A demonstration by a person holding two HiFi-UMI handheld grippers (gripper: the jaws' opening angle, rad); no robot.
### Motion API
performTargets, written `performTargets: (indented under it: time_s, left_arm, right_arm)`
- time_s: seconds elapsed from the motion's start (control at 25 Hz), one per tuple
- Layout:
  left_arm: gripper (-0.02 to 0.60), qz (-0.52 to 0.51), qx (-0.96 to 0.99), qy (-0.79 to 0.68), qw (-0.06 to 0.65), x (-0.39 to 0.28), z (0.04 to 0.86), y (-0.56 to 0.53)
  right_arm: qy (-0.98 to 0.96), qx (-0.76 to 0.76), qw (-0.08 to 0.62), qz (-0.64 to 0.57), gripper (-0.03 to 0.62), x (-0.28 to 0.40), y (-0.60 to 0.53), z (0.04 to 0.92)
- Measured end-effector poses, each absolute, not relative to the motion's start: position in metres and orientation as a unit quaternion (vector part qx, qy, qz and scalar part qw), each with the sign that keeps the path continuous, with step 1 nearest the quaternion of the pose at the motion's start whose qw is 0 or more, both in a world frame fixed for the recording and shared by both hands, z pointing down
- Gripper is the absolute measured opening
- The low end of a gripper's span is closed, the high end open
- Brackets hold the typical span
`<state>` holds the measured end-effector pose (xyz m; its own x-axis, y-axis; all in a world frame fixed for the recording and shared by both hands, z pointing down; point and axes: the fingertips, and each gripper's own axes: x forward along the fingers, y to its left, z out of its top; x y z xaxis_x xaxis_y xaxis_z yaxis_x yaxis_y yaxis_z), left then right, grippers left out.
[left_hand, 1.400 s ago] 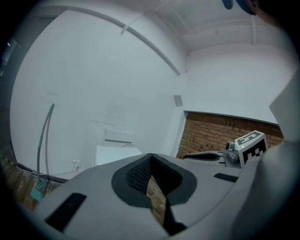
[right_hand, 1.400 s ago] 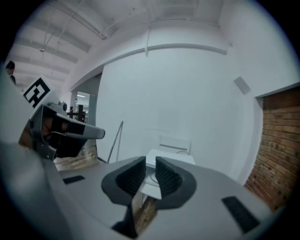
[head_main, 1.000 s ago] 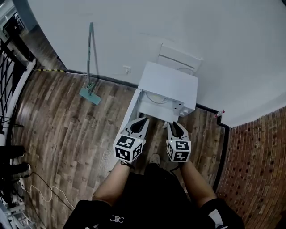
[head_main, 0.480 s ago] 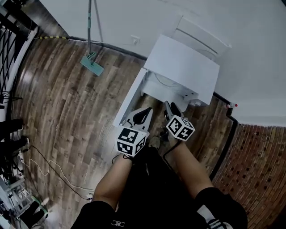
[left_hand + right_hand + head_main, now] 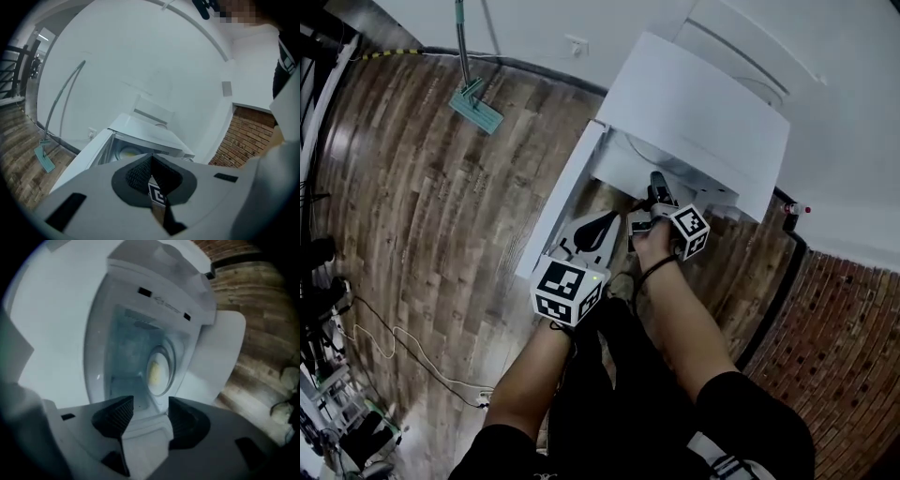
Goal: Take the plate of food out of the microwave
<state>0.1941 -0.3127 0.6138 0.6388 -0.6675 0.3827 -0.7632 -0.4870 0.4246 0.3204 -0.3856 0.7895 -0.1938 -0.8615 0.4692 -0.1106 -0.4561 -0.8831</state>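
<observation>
A white microwave stands against the wall with its door swung open to the left. Inside it a pale plate of yellowish food lies on the turntable; the plate also shows past the left jaws. My right gripper is at the mouth of the cavity, its jaws opening with nothing between them. The plate lies deeper in, apart from the pads. My left gripper hangs back in front of the door edge, its jaws shut and empty.
A green flat mop leans on the wall at the left, near a wall socket. Wooden floor runs to the left, brick paving to the right. Cables lie at the far left.
My right gripper has moved forward up to the microwave's opening and its jaws have parted. The view has closed in on the microwave. The left gripper has stayed back, shut.
</observation>
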Motion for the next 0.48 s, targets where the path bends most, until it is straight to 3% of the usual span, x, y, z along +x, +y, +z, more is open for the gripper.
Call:
performTargets:
  time_s: [0.48]
  left_arm:
    - [-0.009,0.104,0.849,-0.427,0.294,0.182,0.647,-0.306]
  right_arm:
    - [0.321,-0.569,0.341,-0.677,0.249,0.320,-0.432,0.879]
